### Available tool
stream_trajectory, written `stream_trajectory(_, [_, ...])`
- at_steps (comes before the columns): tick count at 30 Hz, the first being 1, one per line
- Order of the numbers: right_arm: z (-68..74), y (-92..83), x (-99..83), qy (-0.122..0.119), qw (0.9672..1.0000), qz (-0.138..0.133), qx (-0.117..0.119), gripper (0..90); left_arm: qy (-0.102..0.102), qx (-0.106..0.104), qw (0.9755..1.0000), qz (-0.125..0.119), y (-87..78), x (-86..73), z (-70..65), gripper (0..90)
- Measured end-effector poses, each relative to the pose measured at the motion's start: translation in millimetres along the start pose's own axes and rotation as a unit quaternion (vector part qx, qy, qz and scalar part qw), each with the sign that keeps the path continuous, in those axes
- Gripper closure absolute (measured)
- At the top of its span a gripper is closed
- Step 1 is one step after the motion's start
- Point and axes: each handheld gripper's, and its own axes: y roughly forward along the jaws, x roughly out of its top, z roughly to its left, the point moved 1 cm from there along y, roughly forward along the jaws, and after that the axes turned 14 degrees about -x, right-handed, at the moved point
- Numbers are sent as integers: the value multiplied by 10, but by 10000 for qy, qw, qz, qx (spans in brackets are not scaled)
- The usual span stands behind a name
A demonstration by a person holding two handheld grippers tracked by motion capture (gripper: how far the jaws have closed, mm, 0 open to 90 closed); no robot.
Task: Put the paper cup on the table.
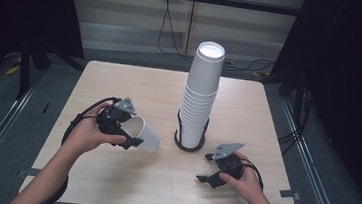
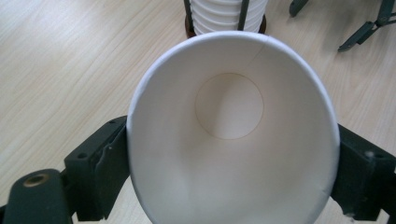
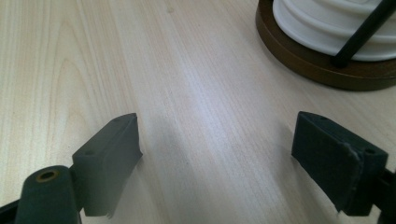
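Sideways, the paper cup sits clamped between left gripper fingers.

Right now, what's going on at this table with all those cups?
A person works with a gripper in each hand. The left gripper is shut on a single white paper cup, held on its side with its mouth towards the gripper's camera. The right gripper is open and holds nothing, low over the wooden table just beside the tall cup stack, which stands upside down in a round dark holder.
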Motion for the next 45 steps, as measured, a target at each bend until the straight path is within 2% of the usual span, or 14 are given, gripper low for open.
stream_trajectory(1, [0, 0, 0, 0, 10000, 0, 0, 148, -121, 27, 9998, -125, 18, -1, -6, 122])
stream_trajectory(2, [13, 0, -6, -62, 10000, -18, -40, 148, -11, 17, 10000, 47, 1, -3, 26, 122])
stream_trajectory(4, [23, 4, -11, -159, 9998, -42, -100, 141, -49, 66, 10000, 39, 6, -9, 35, 122])
stream_trajectory(6, [28, 2, -23, -111, 9998, -73, -113, 141, -77, 55, 9999, 53, 4, -13, 45, 122])
stream_trajectory(10, [28, 4, -60, -48, 9996, -237, -116, 138, -160, 205, 9997, 12, 5, -39, 91, 120])
stream_trajectory(16, [31, 4, -60, -57, 9996, -238, -144, 137, -184, 264, 9994, 82, -6, -65, 142, 119])
stream_trajectory(17, [32, 4, -60, -53, 9996, -235, -142, 136, -327, 265, 9991, -53, 2, -70, 142, 118])
stream_trajectory(18, [31, 4, -60, -54, 9996, -238, -144, 136, -232, 239, 9994, 82, -19, -73, 165, 118])
stream_trajectory(22, [32, 5, -61, -53, 9996, -244, -145, 136, -418, 304, 9986, 69, -24, -108, 220, 115])
stream_trajectory(24, [32, 6, -61, -53, 9996, -248, -148, 136, -418, 322, 9985, 138, -21, -124, 242, 114])
stream_trajectory(28, [32, 6, -60, -50, 9996, -249, -149, 136, -509, 369, 9980, 100, 9, -143, 250, 109])
stream_trajectory(32, [33, 6, -60, -51, 9996, -249, -150, 136, -491, 436, 9977, 134, 30, -141, 277, 106])
stream_trajectory(40, [32, 6, -60, -50, 9996, -249, -149, 136, -594, 476, 9969, 175, 78, -150, 310, 94])
stream_trajectory(45, [33, 6, -60, -50, 9996, -248, -149, 135, -556, 510, 9969, 244, 101, -147, 318, 90])
